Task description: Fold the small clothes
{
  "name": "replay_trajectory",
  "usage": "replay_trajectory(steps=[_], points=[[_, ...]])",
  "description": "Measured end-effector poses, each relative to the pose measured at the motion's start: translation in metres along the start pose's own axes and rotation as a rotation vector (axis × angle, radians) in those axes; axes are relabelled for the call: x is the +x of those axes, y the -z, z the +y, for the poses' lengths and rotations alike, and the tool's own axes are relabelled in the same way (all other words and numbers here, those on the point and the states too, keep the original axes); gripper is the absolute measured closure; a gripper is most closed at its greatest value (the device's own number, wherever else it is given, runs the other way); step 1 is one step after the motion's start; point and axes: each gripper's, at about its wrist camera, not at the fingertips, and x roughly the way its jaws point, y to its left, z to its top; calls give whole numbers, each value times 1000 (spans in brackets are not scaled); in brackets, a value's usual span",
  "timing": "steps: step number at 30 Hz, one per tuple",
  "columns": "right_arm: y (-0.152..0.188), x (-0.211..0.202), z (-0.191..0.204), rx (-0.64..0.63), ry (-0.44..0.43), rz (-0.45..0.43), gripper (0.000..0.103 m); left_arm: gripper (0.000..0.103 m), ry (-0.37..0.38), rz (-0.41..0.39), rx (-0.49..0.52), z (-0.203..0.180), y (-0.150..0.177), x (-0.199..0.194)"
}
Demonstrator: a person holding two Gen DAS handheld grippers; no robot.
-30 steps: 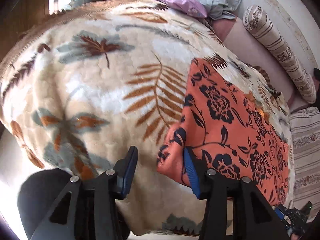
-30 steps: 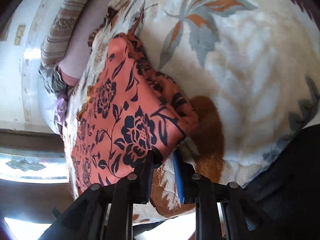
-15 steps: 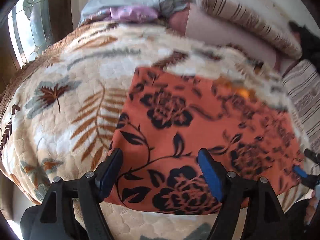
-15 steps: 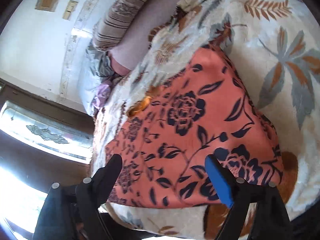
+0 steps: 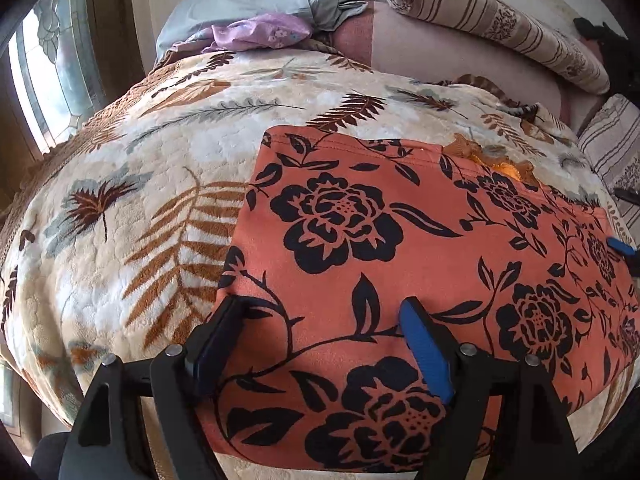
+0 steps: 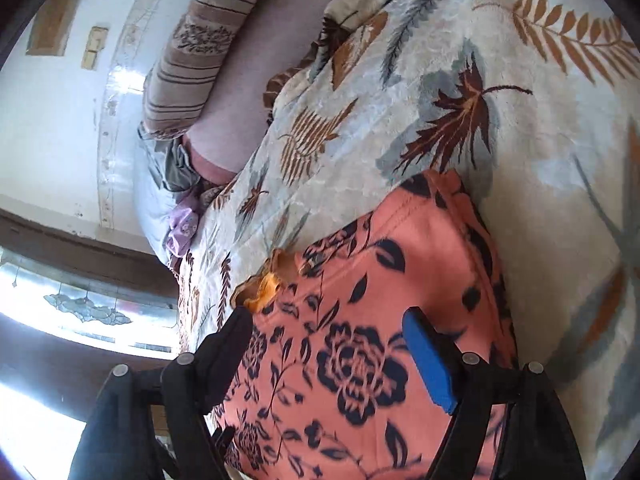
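— Since the orange floral garment (image 5: 384, 248) lies flat on the leaf-print blanket (image 5: 132, 240) of the bed, where do we stand to it?

— Right over it. Its long axis runs across our left wrist view, and our left gripper (image 5: 320, 344) hangs above its near left corner, pitched steeply down, jaws apart with cloth under the gap, nothing pinched.

— And the right?

— Our right gripper (image 6: 332, 360) sits over the opposite end, jaws likewise spread and empty. Both have just been opening; the left last.

— So either end is equally near. We'd judge the next fold needs fresh grips on an edge.
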Motion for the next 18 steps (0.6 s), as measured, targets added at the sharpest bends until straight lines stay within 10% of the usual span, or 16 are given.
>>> replay_trajectory(steps=[7, 18], points=[[-35, 4, -21, 80, 13, -92, 24, 17, 17, -16, -19, 4, -3, 4], [91, -56, 36, -169, -44, -19, 23, 17, 24, -4, -131, 35, 0, -29]])
